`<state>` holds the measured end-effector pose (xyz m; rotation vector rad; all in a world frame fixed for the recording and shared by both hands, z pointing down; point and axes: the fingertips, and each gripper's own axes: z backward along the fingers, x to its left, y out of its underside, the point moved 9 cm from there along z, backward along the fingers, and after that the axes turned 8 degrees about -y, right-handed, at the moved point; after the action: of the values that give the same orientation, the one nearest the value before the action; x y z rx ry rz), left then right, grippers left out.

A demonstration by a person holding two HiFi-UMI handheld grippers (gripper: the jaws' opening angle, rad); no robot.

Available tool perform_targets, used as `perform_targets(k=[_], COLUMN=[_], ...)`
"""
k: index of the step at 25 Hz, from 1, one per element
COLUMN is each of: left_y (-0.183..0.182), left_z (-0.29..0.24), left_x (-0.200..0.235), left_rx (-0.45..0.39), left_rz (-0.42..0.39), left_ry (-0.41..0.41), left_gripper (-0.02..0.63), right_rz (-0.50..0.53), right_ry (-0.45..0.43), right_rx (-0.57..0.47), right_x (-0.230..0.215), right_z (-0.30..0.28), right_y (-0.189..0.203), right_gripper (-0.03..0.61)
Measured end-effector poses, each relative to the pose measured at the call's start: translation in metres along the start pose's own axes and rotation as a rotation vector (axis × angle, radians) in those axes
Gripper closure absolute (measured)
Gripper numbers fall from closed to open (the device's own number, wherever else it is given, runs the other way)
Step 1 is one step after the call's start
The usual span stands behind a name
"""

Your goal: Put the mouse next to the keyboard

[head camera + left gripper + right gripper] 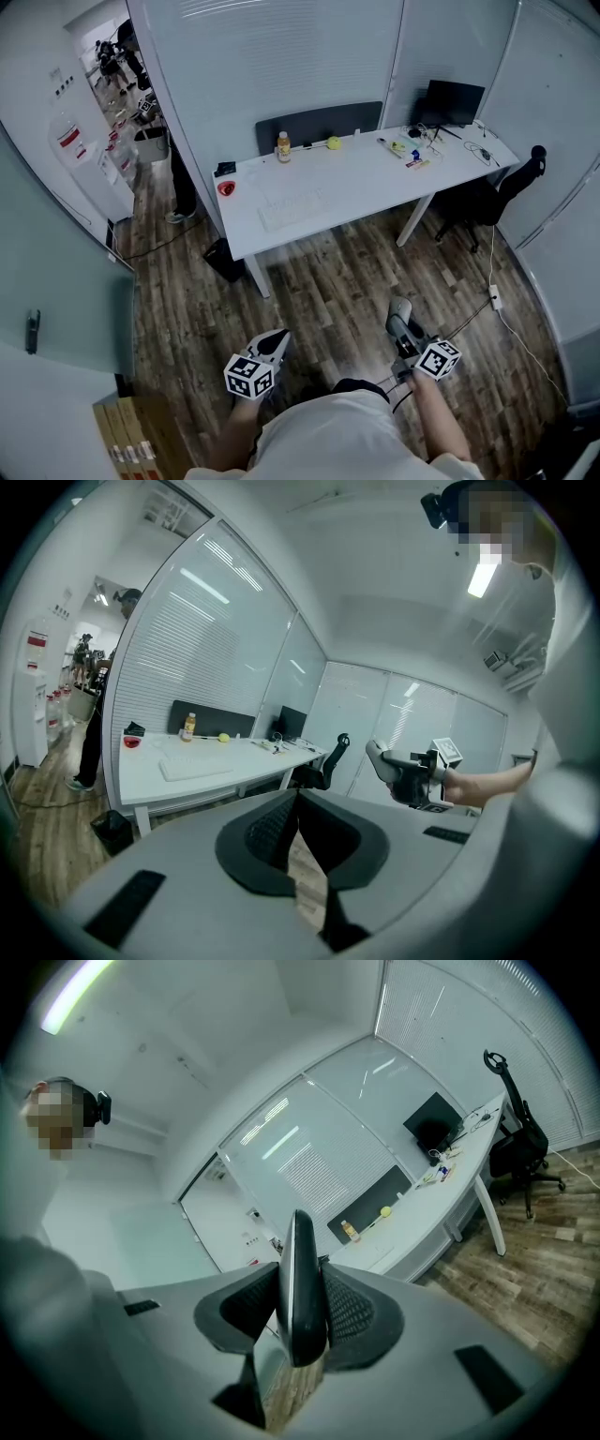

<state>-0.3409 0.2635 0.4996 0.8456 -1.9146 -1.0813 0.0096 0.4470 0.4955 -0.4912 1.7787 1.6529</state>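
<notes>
In the head view I stand on the wood floor, a few steps back from the white desk (375,187). The white keyboard (292,208) lies on its left part; the left gripper view also shows the keyboard (195,766). My right gripper (401,323) is shut on the mouse (399,307), a dark grey one. In the right gripper view the mouse (300,1288) stands edge-on between the pads (349,1312). My left gripper (272,345) hangs beside it with nothing in it, and its fingertips (298,797) meet. The left gripper view catches the right gripper (389,766) with the mouse (377,754).
On the desk stand a bottle (283,146), a yellow ball (333,142), a red dish (226,187), small clutter and a monitor (454,101). A black chair (497,192) stands at the right end, a black bin (225,260) under the left end. Glass partitions enclose the room.
</notes>
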Motion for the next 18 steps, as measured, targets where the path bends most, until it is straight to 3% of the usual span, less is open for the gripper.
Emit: perform_targets(k=[8, 18], left_y=[-0.005, -0.025], left_z=[-0.011, -0.055], left_x=[0.011, 0.030], left_rx=[0.004, 0.011], left_rz=[0.000, 0.006], left_ry=[0.003, -0.027], left_gripper=[0.594, 0.595], right_rz=[-0.007, -0.003], right_ry=[-0.009, -0.029], right_rx=[0.001, 0.032], right_x=[-0.005, -0.042], right_z=[-0.014, -0.057], right_y=[0.000, -0.023], right_gripper=[0.426, 0.426])
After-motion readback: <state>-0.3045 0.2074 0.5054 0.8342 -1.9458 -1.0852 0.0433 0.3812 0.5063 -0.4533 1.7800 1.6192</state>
